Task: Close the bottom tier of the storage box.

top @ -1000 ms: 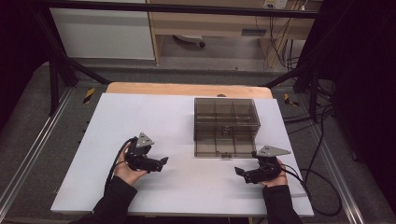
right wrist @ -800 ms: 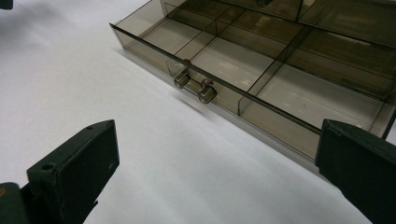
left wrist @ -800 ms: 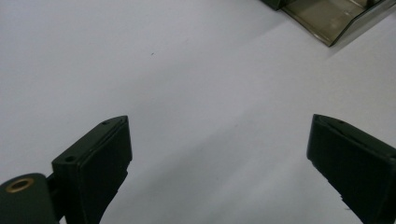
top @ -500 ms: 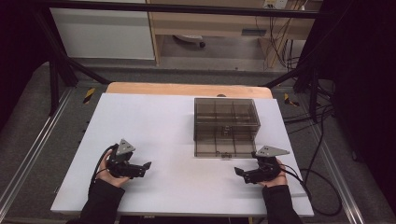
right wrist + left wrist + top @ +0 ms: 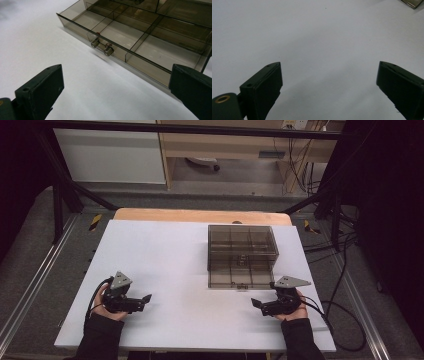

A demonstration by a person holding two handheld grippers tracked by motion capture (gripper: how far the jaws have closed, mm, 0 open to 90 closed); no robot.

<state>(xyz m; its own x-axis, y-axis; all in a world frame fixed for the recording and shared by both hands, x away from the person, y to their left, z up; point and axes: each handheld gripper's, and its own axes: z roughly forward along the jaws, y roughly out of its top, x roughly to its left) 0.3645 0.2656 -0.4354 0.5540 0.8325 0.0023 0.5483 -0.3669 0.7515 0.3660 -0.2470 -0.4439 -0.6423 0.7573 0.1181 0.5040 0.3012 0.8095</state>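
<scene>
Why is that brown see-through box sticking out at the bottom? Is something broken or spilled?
Nothing looks broken or spilled. The smoky plastic box just has its bottom drawer pulled out toward the person, its compartments bare. Both grippers, left and right, are open over the white table, holding nothing.

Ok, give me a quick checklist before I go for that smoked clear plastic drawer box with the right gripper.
1. Right gripper open: ok, jaws wide apart.
2. Right gripper empty: ok.
3. Smoked clear plastic drawer box, lower drawer pulled out: ok.
4. Two small metal knobs on the drawer front within sight: ok, ahead between the jaws.
5. Drawer compartments empty: ok for the near ones; the far ones, cannot tell.
6. Left gripper away from the box: ok, open over the bare white table.
</scene>
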